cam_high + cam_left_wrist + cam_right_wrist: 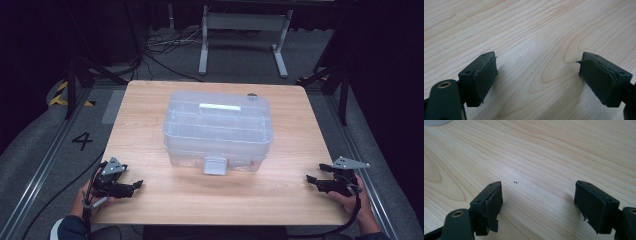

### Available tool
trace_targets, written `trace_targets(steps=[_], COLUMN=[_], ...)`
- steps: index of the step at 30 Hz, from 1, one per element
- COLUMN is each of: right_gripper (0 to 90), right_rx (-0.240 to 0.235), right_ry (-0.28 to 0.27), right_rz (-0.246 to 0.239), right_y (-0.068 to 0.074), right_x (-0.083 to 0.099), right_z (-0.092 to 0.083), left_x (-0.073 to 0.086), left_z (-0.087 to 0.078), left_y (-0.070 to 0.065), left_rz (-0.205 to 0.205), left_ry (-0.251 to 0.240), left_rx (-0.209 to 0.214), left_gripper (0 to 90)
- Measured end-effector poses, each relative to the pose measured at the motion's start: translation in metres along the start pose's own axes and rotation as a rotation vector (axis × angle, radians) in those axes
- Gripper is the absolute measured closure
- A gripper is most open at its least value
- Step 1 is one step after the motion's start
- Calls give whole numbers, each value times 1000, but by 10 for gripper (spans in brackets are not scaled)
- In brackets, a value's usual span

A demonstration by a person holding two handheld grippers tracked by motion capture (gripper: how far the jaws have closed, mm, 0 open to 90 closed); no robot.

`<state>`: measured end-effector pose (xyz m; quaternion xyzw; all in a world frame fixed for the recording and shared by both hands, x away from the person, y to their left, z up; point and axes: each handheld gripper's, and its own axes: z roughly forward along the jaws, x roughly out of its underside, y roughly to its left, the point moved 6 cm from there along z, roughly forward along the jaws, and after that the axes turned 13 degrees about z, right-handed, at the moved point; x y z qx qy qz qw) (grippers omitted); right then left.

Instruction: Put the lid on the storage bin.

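Note:
A clear plastic storage box (218,129) with a closed lid and a front latch (215,165) stands in the middle of the wooden table (215,197). My left gripper (134,186) rests near the table's front left corner, held by a hand, well apart from the box. In the left gripper view its jaws stand wide apart, left gripper (537,73) open over bare wood. My right gripper (311,180) lies near the front right edge, also held by a hand. The right gripper (537,200) is open, with only wood between its pads (494,203).
A small dark round object (252,97) sits on the table behind the box. Beyond the table are a white desk frame (243,30), cables on the grey floor, and black stands at both sides. A floor marking "4" (82,140) lies to the left.

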<state>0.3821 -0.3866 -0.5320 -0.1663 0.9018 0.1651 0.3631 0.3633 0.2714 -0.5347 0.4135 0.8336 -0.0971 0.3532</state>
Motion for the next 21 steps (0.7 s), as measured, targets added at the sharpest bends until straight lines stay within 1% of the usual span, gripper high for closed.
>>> trace_targets(steps=[21], right_gripper=[221], right_rx=[10], right_ry=[-1], right_rz=[6], right_y=[0], right_x=[0], right_z=[1], left_x=[0], left_z=[0], left_y=[-1], left_rz=[-8], left_ry=[4], left_rx=[-9], left_gripper=[144])
